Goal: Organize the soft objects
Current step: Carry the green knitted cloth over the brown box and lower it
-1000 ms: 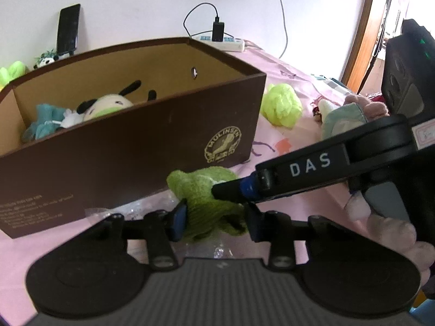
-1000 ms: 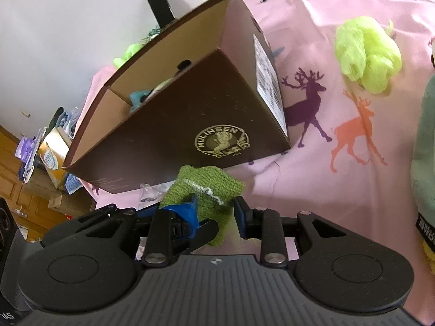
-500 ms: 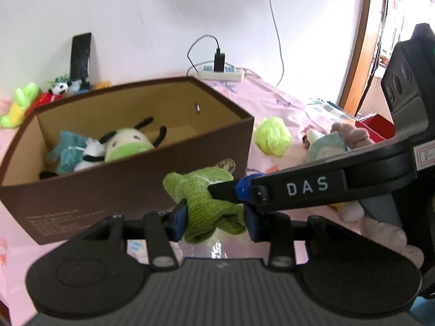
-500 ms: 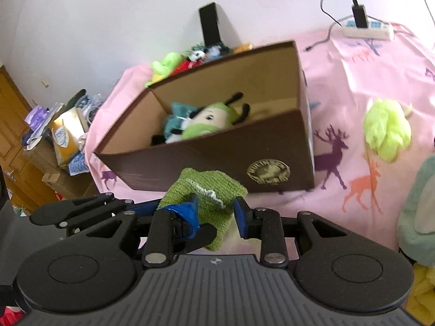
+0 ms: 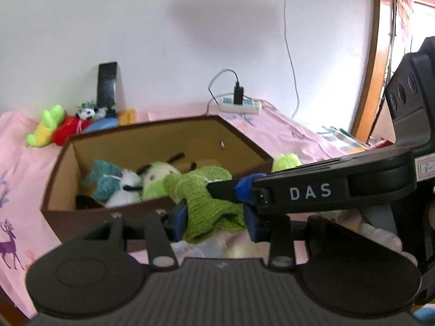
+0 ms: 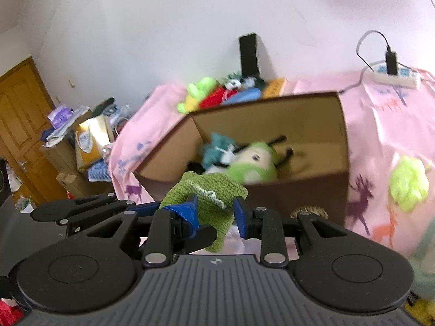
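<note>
A green knitted cloth [image 5: 209, 206] hangs in the air, gripped from two sides. My left gripper [image 5: 214, 221] is shut on its lower part, blue pads pressing the knit. My right gripper [image 5: 217, 187] reaches in from the right and pinches the cloth's upper edge. In the right wrist view the green knitted cloth [image 6: 209, 193] sits between the pads of the right gripper [image 6: 216, 212], with the left gripper [image 6: 141, 207] beside it. Just beyond stands an open brown cardboard box [image 5: 81, 222] holding a green-and-white plush [image 6: 252, 163] and a teal toy [image 6: 217, 146]. The cloth is level with the box's near rim.
A yellow-green fluffy ball [image 6: 407, 184] lies on the pink deer-print sheet right of the box. Plush toys [image 5: 54, 127] and an upright phone [image 5: 107, 84] stand by the wall, with a power strip [image 5: 240, 106]. A pale plush [image 5: 375, 233] lies near right.
Both grippers have risen together with the green cloth, from low in front of the box's wall to level with its rim. The box's inside now shows. The right gripper rolled upright.
</note>
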Demonstrator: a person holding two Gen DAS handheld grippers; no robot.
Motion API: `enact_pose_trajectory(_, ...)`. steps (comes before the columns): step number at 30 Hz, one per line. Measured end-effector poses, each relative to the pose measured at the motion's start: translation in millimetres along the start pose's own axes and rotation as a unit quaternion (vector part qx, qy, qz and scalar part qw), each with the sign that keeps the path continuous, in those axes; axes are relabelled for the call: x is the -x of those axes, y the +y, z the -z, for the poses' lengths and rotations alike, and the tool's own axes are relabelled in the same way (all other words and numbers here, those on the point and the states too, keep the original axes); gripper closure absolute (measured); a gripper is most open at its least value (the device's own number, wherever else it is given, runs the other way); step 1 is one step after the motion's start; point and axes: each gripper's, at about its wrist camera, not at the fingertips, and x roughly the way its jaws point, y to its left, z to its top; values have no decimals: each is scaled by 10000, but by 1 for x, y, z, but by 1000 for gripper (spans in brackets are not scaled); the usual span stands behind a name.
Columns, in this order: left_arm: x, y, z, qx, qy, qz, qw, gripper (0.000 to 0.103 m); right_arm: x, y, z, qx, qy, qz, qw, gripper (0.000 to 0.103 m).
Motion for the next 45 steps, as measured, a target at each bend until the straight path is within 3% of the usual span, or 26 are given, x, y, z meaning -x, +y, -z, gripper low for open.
enact_pose_trajectory(12,-20,33,-39,-301,-204,-352,9987,67,-33,8,-42,192,-307,-41,9993,90)
enact_pose_trajectory(23,-93,86,-82,-457,174,-358,9982,67,-97,-16,-88,-103,23,289,9995,90)
enact_pose_trajectory(29,-136,107,-81,-324,588,-390,9970,66,-134,-34,-91,-330,426,477,9974,90)
enact_pose_trajectory(34,-156,115,-78,-420,746,-558,9948,66,-147,-40,-88,-389,498,544,9965,90)
enact_pose_trajectory(41,-168,119,-75,-337,1028,-678,9918,61,-148,-49,-88,-630,363,795,9942,90)
enact_pose_trajectory(45,-169,117,-75,-418,990,-862,9905,52,-142,-58,-88,-837,138,750,9936,91)
